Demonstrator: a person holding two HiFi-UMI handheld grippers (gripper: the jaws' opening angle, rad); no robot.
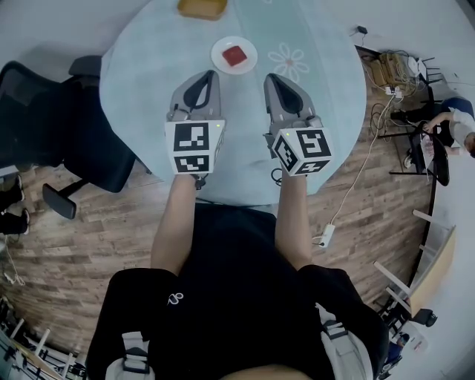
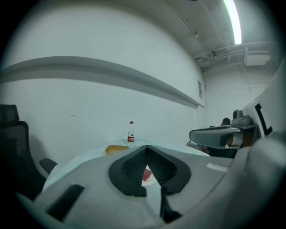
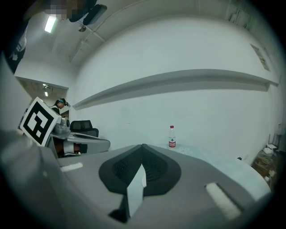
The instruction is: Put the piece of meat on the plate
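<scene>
A red piece of meat (image 1: pixel 234 55) lies on a small white plate (image 1: pixel 221 49) toward the far side of the round table (image 1: pixel 148 67) with its pale cloth. Both grippers hover side by side over the near half of the table, short of the plate and pointing at it. My left gripper (image 1: pixel 214 73) is shut with nothing in it. Its own view shows the fingertips meeting (image 2: pixel 145 146), with the meat (image 2: pixel 146 173) and plate (image 2: pixel 148 180) visible through the gap behind them. My right gripper (image 1: pixel 269 76) (image 3: pixel 142 146) is shut and empty too.
A yellow block (image 1: pixel 202 7) (image 2: pixel 117 149) and a water bottle (image 2: pixel 131 133) (image 3: pixel 172 136) stand at the table's far edge. A black office chair (image 1: pixel 67 126) is left of the table. A cable with a power strip (image 1: pixel 324 236) crosses the wooden floor at the right.
</scene>
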